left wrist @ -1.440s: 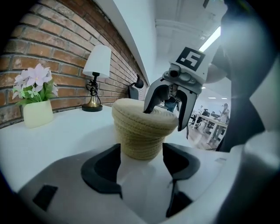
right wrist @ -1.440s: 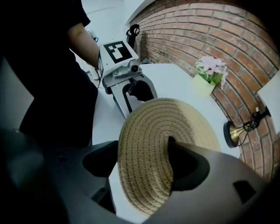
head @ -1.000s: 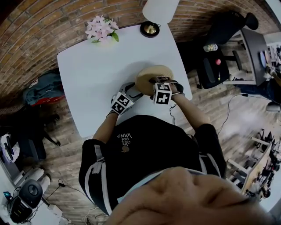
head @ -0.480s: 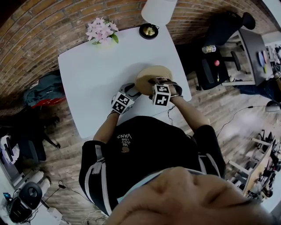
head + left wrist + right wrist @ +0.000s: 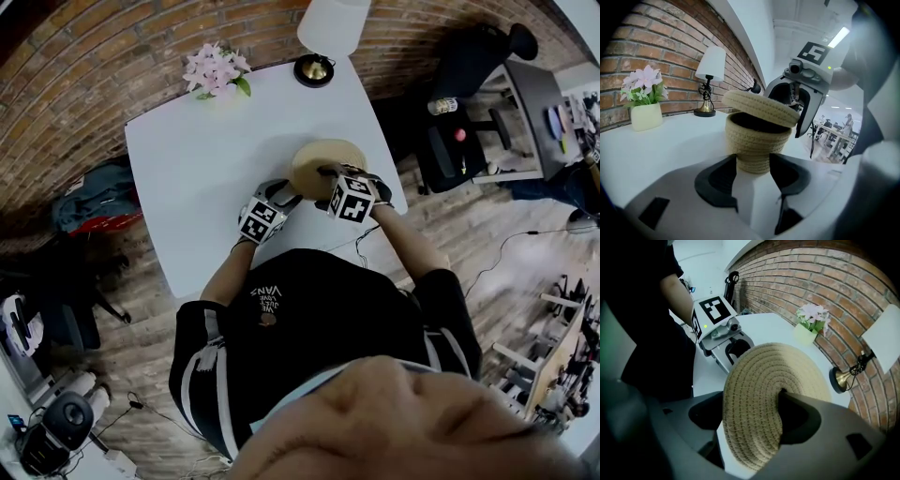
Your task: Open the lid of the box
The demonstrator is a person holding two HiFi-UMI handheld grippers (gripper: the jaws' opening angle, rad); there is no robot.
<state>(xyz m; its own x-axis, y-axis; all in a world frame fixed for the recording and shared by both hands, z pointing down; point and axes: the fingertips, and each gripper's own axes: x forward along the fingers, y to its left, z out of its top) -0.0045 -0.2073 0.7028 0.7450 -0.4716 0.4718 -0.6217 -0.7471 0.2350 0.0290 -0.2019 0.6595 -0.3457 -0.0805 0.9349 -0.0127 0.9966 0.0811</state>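
Note:
A round woven box stands on the white table. Its lid is tilted, raised on the left and resting on the rim at the right, so the dark inside shows. My left gripper has just been closing its jaws, and they now press on the two sides of the box's base. My right gripper is shut on the near edge of the lid, one jaw on top and one below. In the head view the lid lies between the left gripper and the right gripper.
A potted pink flower and a brass lamp with a white shade stand at the table's far edge. A brick wall runs behind them. An office chair is off to the right.
The right gripper has rolled and shifted slightly away from me with the lid's edge. The left gripper has stayed at the box.

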